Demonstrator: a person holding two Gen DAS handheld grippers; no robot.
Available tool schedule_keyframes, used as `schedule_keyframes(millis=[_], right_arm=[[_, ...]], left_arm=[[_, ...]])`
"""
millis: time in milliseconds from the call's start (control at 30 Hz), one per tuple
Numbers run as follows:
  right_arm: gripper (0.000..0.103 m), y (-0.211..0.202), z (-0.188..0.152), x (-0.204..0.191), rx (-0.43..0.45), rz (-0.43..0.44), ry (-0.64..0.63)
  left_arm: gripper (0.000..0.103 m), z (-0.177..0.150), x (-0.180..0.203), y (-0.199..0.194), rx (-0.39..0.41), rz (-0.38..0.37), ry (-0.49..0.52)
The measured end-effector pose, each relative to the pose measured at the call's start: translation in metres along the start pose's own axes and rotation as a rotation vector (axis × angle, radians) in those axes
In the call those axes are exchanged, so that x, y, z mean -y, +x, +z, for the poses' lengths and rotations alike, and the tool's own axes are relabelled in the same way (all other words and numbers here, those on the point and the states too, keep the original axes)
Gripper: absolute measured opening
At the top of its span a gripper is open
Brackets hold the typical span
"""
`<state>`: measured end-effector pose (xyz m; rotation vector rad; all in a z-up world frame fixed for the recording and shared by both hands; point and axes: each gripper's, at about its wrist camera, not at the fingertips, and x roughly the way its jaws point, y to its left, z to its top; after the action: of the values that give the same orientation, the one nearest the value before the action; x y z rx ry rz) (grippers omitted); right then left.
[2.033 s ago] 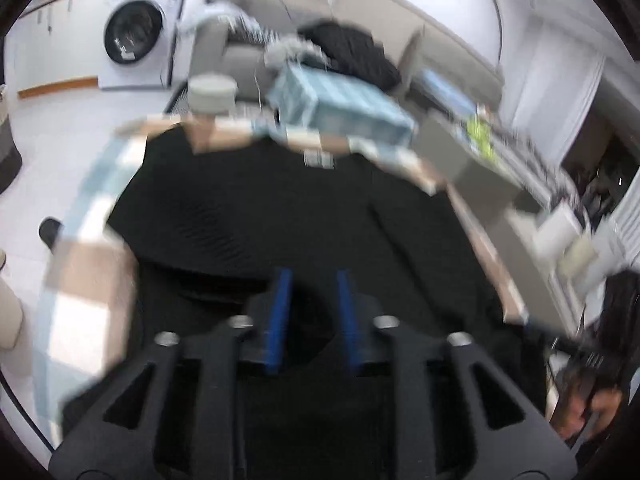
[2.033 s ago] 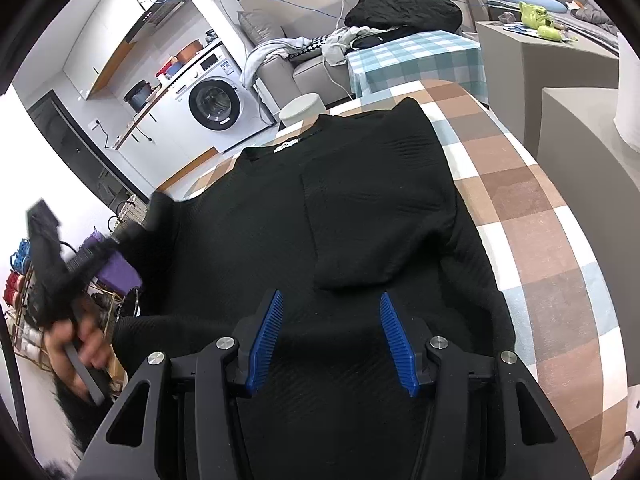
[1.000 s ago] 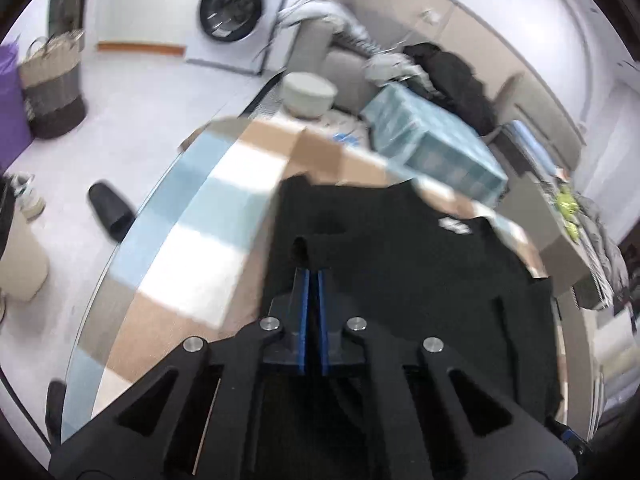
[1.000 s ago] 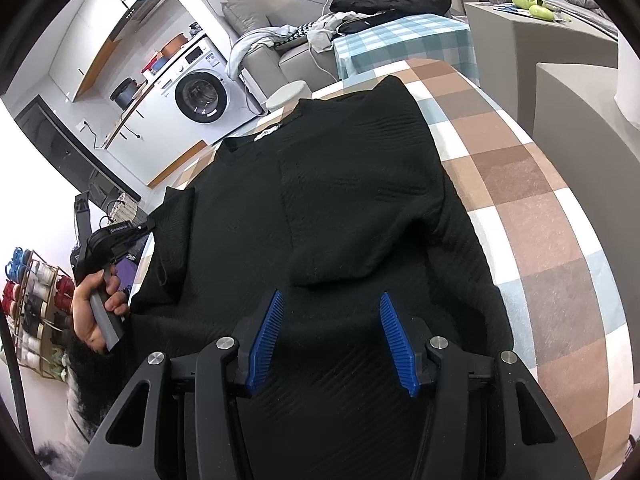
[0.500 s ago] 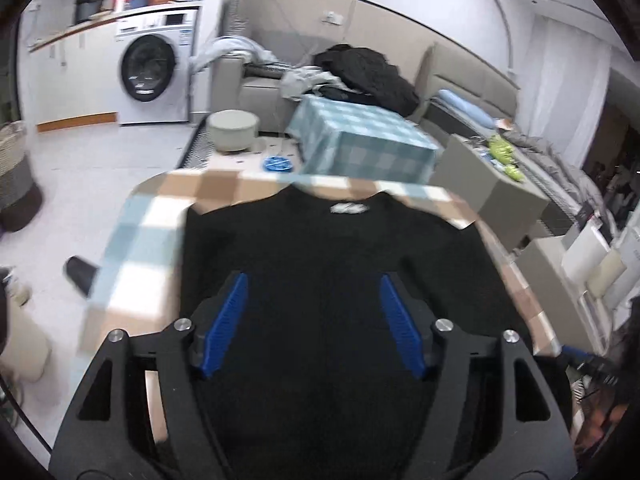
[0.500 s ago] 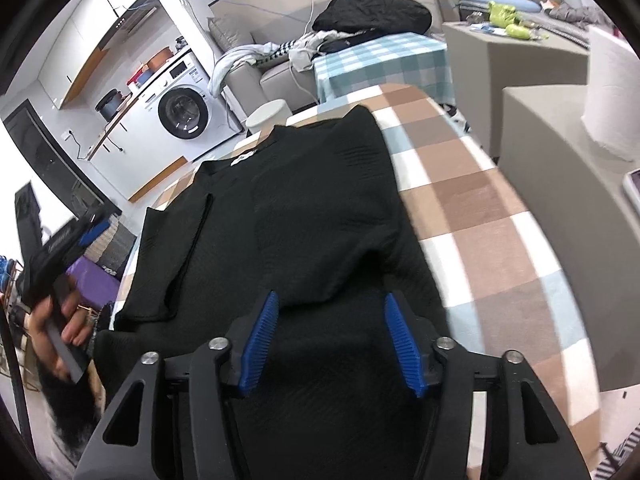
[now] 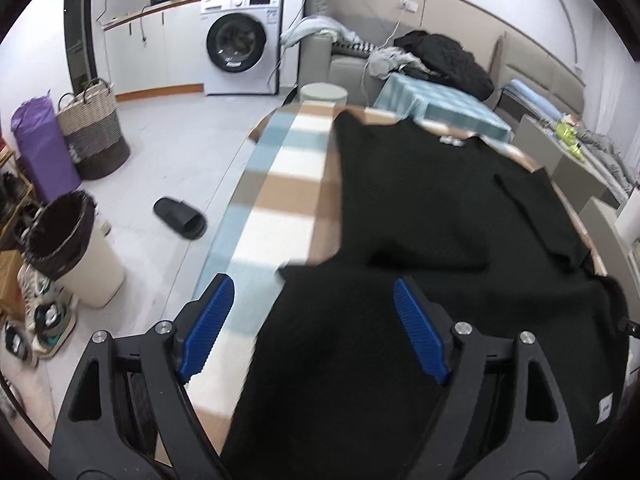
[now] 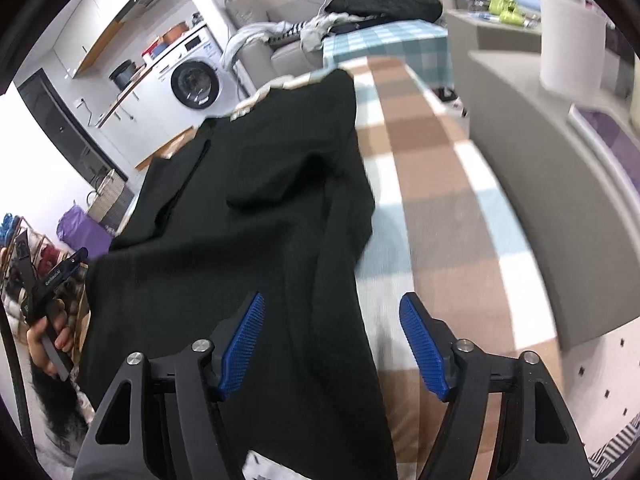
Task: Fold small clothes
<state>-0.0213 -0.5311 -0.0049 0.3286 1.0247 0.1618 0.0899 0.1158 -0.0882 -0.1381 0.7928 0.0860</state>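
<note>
both tongs hang above the table (image 7: 280, 184), pointing down at it, and neither holds anything. left gripper (image 7: 310, 320): jaws wide and opening, blue pads well apart, with the near left edge of the sweater (image 7: 440, 208) below the gap but no pad pressing on cloth. right gripper (image 8: 332, 340): jaws at a middle width and closing, with the sweater's (image 8: 260, 208) near right edge and a strip of bare cloth under the gap, pads touching nothing.

from the table outward, largest first: the table wears a checked cloth of brown, white and pale blue squares. the sweater, black and knitted, lies flat along the table's middle, collar at the far end with a small white label there, hem at the near end. its right sleeve is folded in over the body; a narrower folded flap shows along its left side too. bare cloth shows on the table's left and right of it.

beyond the table's far end stands a sofa (image 7: 352, 64) piled with clothes, and a washer (image 7: 240, 44) to the left of that. on the floor left of the table are a basket (image 7: 94, 128), a purple bag (image 7: 42, 148), a bin (image 7: 76, 248) and one black slipper (image 7: 180, 218). seen from the right wrist, a hand (image 8: 44, 340) at the table's left grips the other tool's handle.
</note>
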Motion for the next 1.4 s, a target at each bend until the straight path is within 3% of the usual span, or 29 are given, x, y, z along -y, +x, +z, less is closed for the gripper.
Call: schedule_keyframes(millis=[33,67,100,167,233,333,500,667,767,833,867,900,933,967,1000,1233,1400], right_arm=[[0.052,0.006,0.0,0.0,-0.014,0.015,-0.002],[0.04,0.011,0.001,0.0,-0.02,0.025,-0.006],[0.021,0.017,0.003,-0.001,-0.018,0.03,-0.016],[0.006,0.022,0.014,-0.001,0.018,0.039,-0.038],[0.005,0.018,0.03,0.005,0.089,0.002,-0.013],[0.008,0.016,0.048,0.013,0.109,0.015,0.027],[0.043,0.01,0.035,0.017,0.057,0.082,-0.027],[0.043,0.008,0.009,0.024,0.016,0.093,-0.075],[0.043,0.012,0.002,0.025,0.005,0.088,-0.087],[0.042,0.015,0.001,0.023,0.013,0.089,-0.104],[0.038,0.016,0.001,0.02,0.016,0.089,-0.113],[0.027,0.016,0.001,0.018,0.021,0.1,-0.125],[0.021,0.014,0.001,0.014,0.037,0.114,-0.143],[0.011,0.009,0.0,0.01,0.064,0.126,-0.164],[0.006,0.004,-0.001,0.007,0.09,0.138,-0.184],[0.005,-0.041,-0.006,0.006,0.255,0.223,-0.161],[0.005,-0.057,-0.014,0.006,0.293,0.262,-0.163]], left_arm=[[0.08,-0.004,-0.003,0.0,-0.009,0.003,0.001],[0.08,-0.01,-0.007,-0.001,-0.019,0.011,0.0],[0.08,-0.015,-0.011,-0.001,-0.027,0.018,-0.003],[0.08,-0.023,-0.018,-0.003,-0.038,0.029,-0.013],[0.08,-0.029,-0.024,-0.005,-0.051,0.036,-0.031],[0.08,-0.038,-0.03,-0.004,-0.076,0.04,-0.045],[0.08,-0.051,-0.031,0.002,-0.12,0.041,-0.043],[0.08,-0.055,-0.025,0.007,-0.148,0.028,-0.033],[0.066,-0.054,-0.02,0.01,-0.161,0.015,-0.013],[0.049,-0.054,-0.016,0.011,-0.169,0.0,0.0],[0.033,-0.054,-0.014,0.011,-0.168,-0.002,0.006],[0.01,-0.054,-0.012,0.01,-0.162,-0.007,0.017],[0.005,-0.054,-0.01,0.008,-0.161,-0.02,0.025],[0.004,-0.054,-0.009,0.005,-0.151,-0.024,0.028],[0.003,-0.053,-0.009,0.001,-0.132,-0.029,0.031],[0.003,-0.051,-0.006,-0.048,-0.015,-0.066,0.022],[0.002,-0.048,-0.008,-0.079,0.043,-0.094,-0.001]])
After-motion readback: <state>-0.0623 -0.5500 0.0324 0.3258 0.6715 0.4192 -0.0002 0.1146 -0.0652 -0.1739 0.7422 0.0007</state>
